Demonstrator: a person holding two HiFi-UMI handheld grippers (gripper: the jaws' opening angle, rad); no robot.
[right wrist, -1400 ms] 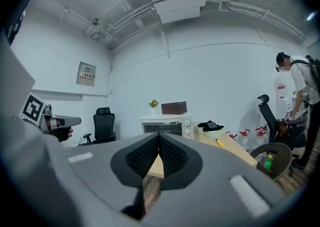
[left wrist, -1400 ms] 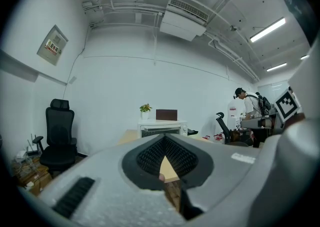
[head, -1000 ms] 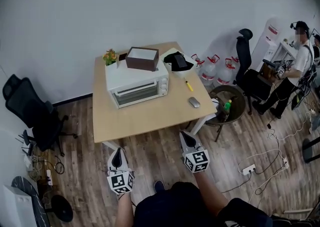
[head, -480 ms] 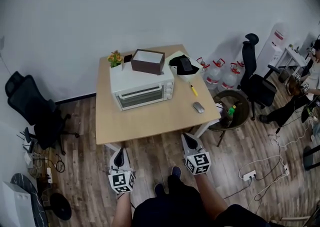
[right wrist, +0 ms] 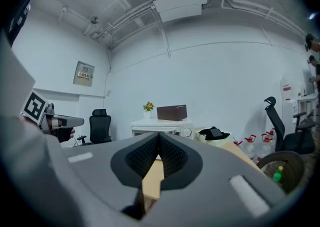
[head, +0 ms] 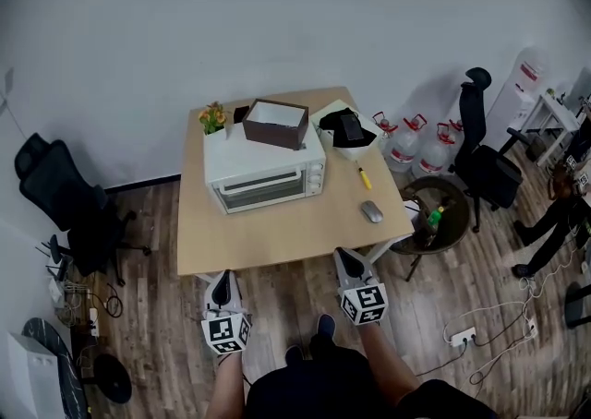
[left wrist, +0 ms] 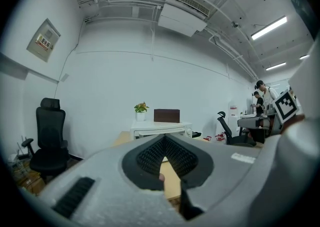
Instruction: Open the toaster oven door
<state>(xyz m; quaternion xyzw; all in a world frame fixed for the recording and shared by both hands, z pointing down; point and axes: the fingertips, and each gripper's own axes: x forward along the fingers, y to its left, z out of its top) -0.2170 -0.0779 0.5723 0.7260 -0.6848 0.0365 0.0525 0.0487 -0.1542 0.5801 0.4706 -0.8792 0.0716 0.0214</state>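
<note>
toaster oven point(head: 266, 171) sits on counter point(head: 277, 228), door shut. left hand-held gripper point(head: 220, 281) and right hand-held gripper point(head: 344, 257) well short of the toaster oven, jaws closed, empty.

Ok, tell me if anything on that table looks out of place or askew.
A brown box sits on top of the toaster oven, turned askew to its edges. That is an odd spot, on an appliance that heats. Nothing looks spilled or damaged.

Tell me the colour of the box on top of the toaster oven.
Dark brown box, pale inside, on the white toaster oven; clearest in the head view.
</note>
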